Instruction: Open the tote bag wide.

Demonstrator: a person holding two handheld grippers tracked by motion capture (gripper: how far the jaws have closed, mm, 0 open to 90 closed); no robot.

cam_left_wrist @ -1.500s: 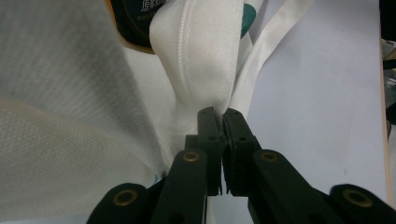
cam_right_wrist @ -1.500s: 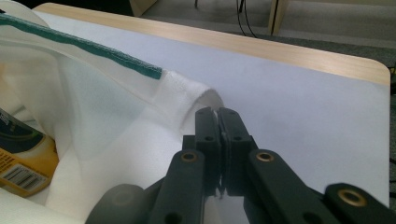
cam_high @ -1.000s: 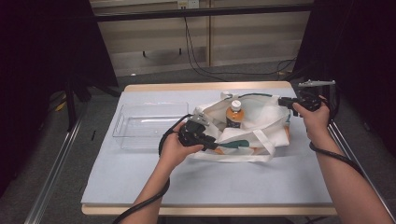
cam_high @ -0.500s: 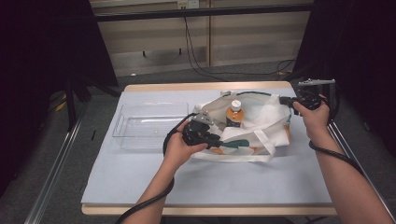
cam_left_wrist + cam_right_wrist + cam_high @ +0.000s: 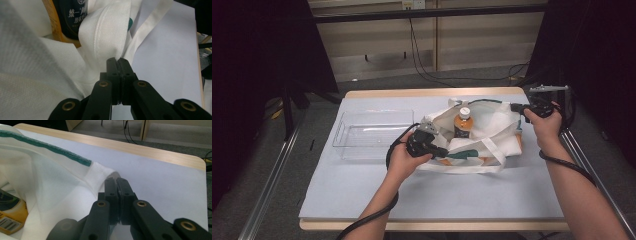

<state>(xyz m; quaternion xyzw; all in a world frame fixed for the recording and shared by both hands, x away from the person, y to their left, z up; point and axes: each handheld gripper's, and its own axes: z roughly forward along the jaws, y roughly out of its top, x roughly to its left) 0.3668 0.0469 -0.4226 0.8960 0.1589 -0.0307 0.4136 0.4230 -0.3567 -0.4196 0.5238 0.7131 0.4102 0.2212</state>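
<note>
Dark curtains and a wood-panelled wall frame a table [image 5: 362,200] covered in a pale blue-grey sheet, and you stand at its near edge with a gripper in each hand. Your left gripper [image 5: 439,150] sits at the near-left side of a white tote bag [image 5: 492,131]; in the left gripper view its black jaws are pressed together on a fold of the bag's white cloth [image 5: 110,37], beside a flat white strap [image 5: 150,27] that runs off across the sheet. Your right gripper [image 5: 518,106] is at the bag's far-right corner, and in the right gripper view its jaws are likewise closed on the cloth edge [image 5: 106,173], just past a green-trimmed hem [image 5: 50,146]. Between the two grips the bag's mouth is held open and stretched along a line running from near-left to far-right. Inside that opening an orange bottle with a white cap [image 5: 463,121] stands upright, roughly midway between your hands, a little nearer your left gripper, just beyond and right of it. Its dark label [image 5: 71,17] shows close in the left gripper view. Left of the bag, near but apart from it, lies a clear plastic tray [image 5: 343,145]. Lifting the bottle out would likely fall to the left hand, which would first have to let go of the cloth.
</note>
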